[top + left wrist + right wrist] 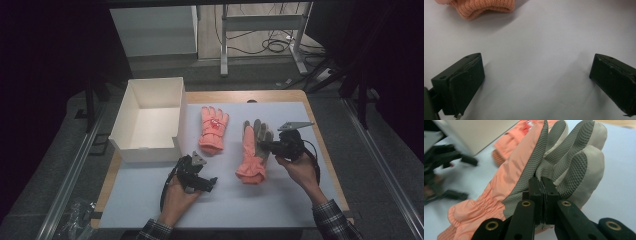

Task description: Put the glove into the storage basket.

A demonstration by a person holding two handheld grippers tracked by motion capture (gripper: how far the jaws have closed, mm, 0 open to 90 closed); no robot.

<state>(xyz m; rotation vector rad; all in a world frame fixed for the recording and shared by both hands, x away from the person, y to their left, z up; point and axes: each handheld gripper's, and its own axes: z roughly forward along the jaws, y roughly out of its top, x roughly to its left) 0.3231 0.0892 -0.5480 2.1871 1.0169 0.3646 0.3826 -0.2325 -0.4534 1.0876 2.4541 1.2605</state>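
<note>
Right claw (541, 195) is clamped on the grey-palmed glove (251, 150), jaws pinched tight on the palm fabric near the base of the fingers. In the right claw's own view the glove tilts up off the counter (280, 200) on that side, cuff end low, fingers high. From above, the glove lies palm-up, right of centre, orange cuff pointing toward the person, right claw (266, 145) biting its right edge.

Second glove (213, 130), orange w/ a red patch on the back, lies flat just to the left, nearer the box, apart from the first. Nobody's touching it.

Left claw (212, 182) sits low at the front of the counter, in the person's left hand (177, 197), jaws spread wide, nothing between them. Its own view has bare counter between the jaws and a knit orange cuff (484, 8) ahead, near but not touched.

White box (150, 122) stands open at the back left, looks empty inside as far as the high view lets you see.

Progress, my read: early. Looks like a put-the-gloves-in-the-box job, and neither is in yet. Grip on glove no. 1 is made, lift just starting. Left to do: carry it over the box wall, drop, then same for the orange one. The left claw is well placed to catch the cuff, prob. to help.
</note>
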